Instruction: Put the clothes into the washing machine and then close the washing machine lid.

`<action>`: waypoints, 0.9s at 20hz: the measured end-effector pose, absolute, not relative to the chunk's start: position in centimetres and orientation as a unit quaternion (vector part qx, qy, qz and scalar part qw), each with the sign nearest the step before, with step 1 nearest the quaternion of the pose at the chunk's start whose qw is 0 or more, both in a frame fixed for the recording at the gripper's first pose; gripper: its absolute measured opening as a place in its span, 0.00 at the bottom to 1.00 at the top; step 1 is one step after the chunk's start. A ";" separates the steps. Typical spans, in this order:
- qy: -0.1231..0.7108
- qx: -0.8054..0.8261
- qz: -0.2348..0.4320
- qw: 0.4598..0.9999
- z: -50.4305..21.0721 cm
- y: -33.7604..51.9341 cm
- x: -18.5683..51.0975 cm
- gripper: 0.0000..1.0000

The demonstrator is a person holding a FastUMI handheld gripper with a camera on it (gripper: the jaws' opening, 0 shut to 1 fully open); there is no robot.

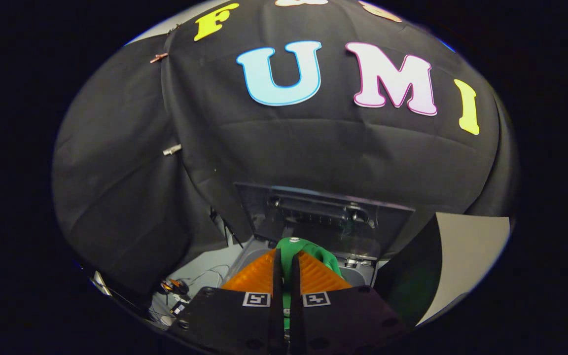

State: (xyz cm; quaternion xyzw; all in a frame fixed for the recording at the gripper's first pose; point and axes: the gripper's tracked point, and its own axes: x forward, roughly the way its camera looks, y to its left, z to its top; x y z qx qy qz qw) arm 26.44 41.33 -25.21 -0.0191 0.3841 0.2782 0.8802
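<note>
Your gripper (286,268) is clamped, both fingers pressing a bright green cloth garment (313,254) that bulges past the tips and hides most of the grey washing machine (358,271) opening. The dark translucent washing machine lid (323,217) stands raised just beyond. Tangled cables (180,291) lie beside the machine, hard to make out.

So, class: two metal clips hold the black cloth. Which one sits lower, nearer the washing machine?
The silver clip: it sits below the copper-coloured clip, closer to the open washing machine lid.
</note>
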 end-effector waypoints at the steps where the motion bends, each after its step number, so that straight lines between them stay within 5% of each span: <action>1: 0.392 -0.022 0.275 0.878 -26.4 41.2 26.4 0.09; 6: 0.423 -0.048 0.257 0.868 -31.9 40.0 25.2 0.15; 11: 0.408 -0.084 0.246 0.875 -33.5 39.2 24.5 0.98; 18: 0.360 -0.054 0.246 0.898 -29.9 39.7 24.4 1.00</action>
